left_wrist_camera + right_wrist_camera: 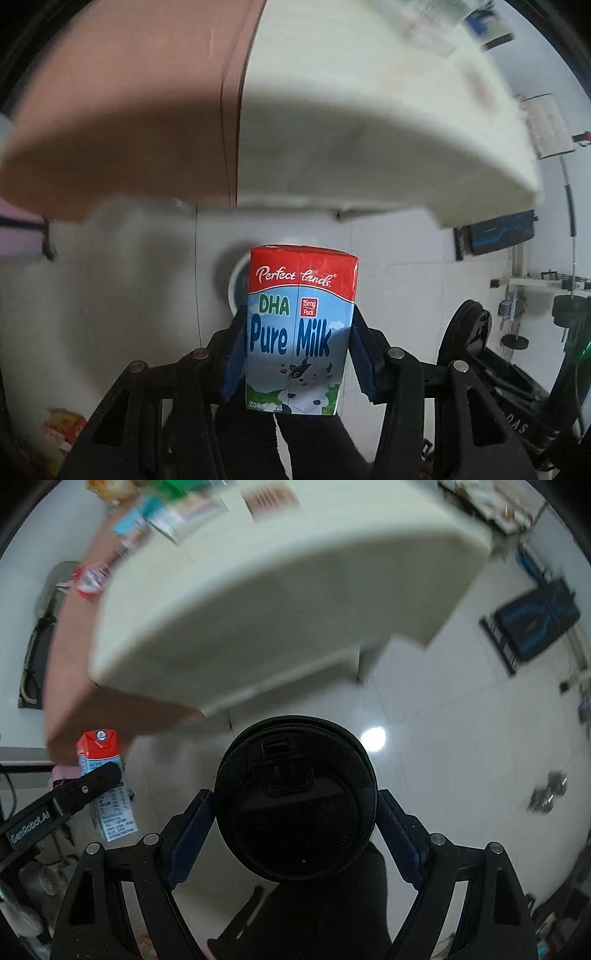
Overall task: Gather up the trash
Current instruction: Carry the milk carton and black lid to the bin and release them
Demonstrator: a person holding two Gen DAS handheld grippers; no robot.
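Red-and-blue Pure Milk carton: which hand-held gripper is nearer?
Left. The left hand-held gripper clamps the red-and-blue Pure Milk carton; the right hand-held gripper, beside it, holds a black-lidded cup.

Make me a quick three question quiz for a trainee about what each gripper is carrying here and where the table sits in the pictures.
1. True or false: the left gripper is clamped on a milk carton.
2. What does the right gripper hold? A) a cup with a black lid B) a glass bottle C) a spoon
3. Fill in: in both wrist views the cream table edge fills the ____ of the picture, above the held items.

Key: 1 true; 2 A; 3 top.
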